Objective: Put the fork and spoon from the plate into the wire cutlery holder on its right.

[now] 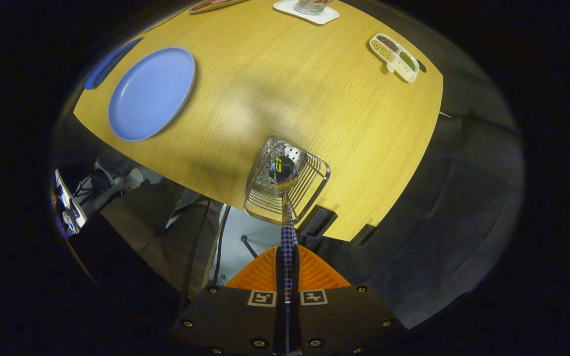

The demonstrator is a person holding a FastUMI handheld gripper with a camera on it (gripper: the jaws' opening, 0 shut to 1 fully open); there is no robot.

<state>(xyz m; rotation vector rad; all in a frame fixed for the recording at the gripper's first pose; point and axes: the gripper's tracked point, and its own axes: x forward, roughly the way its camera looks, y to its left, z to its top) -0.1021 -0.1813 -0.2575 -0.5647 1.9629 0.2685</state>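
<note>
Clamping my gripper (287,257) on the checked-handled steel spoon (285,198) over the wire cutlery holder (314,180); releasing off-centre risks the bowl catching its rim.

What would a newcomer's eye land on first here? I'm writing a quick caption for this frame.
Likely the spoon: the gripper is shut on its checked handle, and the shiny bowl hangs over the wire cutlery holder near the table edge. Next, the empty blue plate to the holder's left, then the small divided snack tray far beyond.
</note>
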